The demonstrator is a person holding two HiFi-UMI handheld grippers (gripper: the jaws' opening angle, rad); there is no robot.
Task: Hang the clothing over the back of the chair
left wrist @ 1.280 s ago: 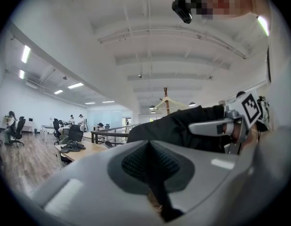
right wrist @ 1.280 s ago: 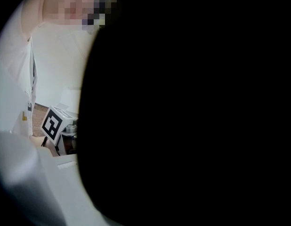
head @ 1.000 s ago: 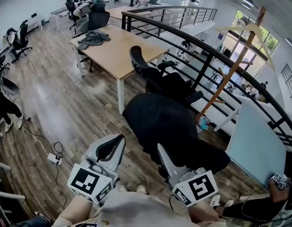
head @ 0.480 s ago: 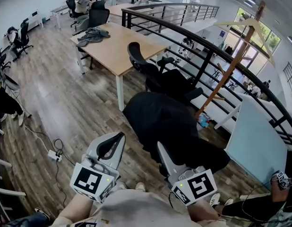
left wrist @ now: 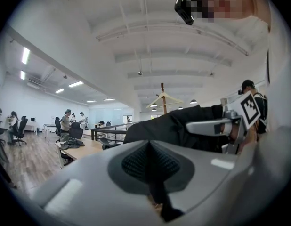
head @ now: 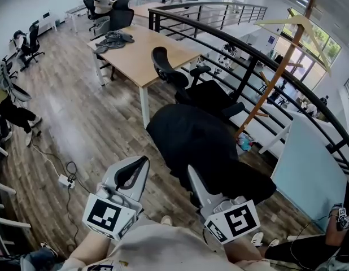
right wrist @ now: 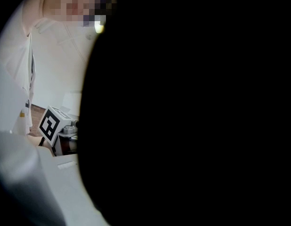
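office, one black garment point(head: 191, 143), seemingly in right gripper point(head: 192, 176), left gripper point(head: 142, 165) empty

Open floor point(head: 78, 123) on the left. Straight ahead, blocked by big black clothing point(head: 197, 145), chair point(head: 166, 72) and table point(head: 157, 52) just behind. On the right, railing point(head: 248, 81) and coat stand point(head: 264, 95).

Matt black cloth clothing point(head: 191, 140), a smooth pale wooden table point(head: 147, 58), a glossy wood-plank floor point(head: 78, 117).

Black clothing point(right wrist: 183, 107) fills most of the right tool's point(head: 193, 177) own view, hiding everything beyond
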